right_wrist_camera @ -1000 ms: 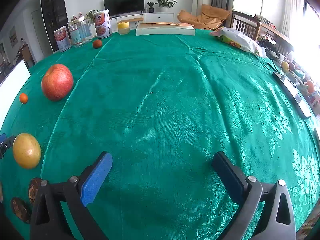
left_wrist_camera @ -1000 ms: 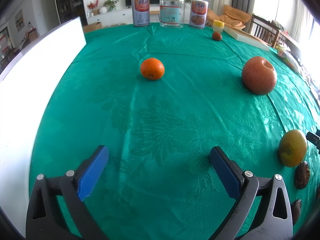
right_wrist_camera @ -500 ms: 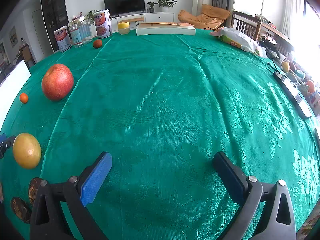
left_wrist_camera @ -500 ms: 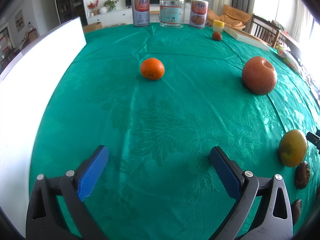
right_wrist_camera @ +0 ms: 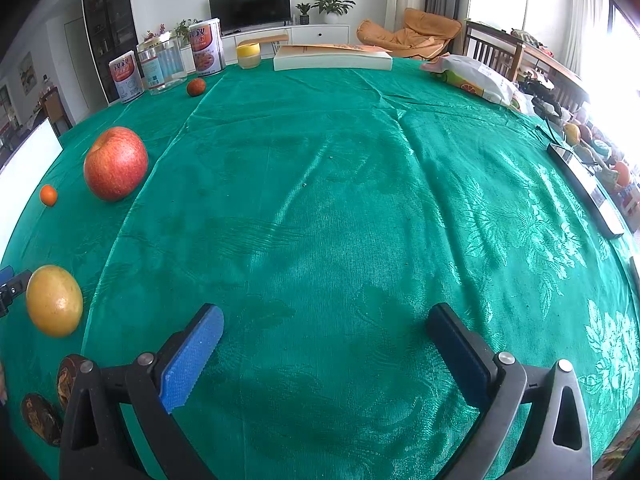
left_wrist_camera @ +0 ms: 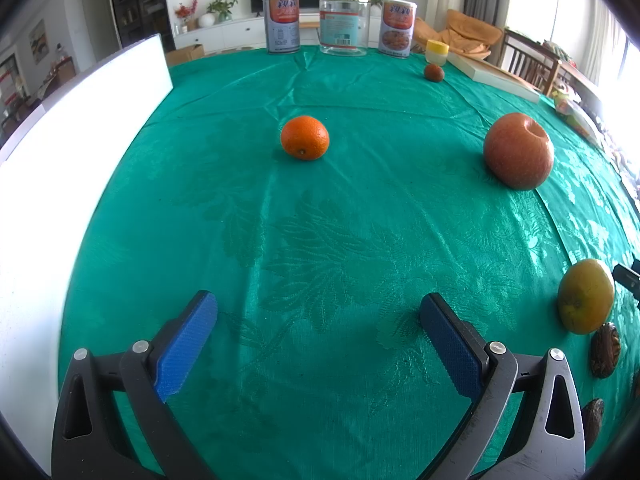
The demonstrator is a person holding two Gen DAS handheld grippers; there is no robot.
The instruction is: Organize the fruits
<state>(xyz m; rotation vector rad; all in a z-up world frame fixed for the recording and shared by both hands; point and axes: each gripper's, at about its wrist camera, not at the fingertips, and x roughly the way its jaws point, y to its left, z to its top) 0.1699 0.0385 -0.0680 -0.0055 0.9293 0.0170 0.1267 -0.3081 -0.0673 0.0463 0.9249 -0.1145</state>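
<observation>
Nothing has shifted in the last second — both grippers hang over the green cloth (left_wrist_camera: 320, 240), jaws wide apart and empty, so sorting hasn't begun. The left gripper (left_wrist_camera: 318, 336) faces the orange (left_wrist_camera: 305, 137); the apple (left_wrist_camera: 518, 150) and a yellowish fruit (left_wrist_camera: 586, 296) — perhaps citrus — sit well apart. The right gripper (right_wrist_camera: 324, 346) faces bare cloth.

Orange (left_wrist_camera: 305, 138), apple (left_wrist_camera: 518, 150), yellow citrus (left_wrist_camera: 585, 296) lie apart.

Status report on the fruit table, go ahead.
Left gripper open, empty. Right gripper open, empty. Orange, apple, yellow fruit loose on green cloth. Nothing blocking.
</observation>
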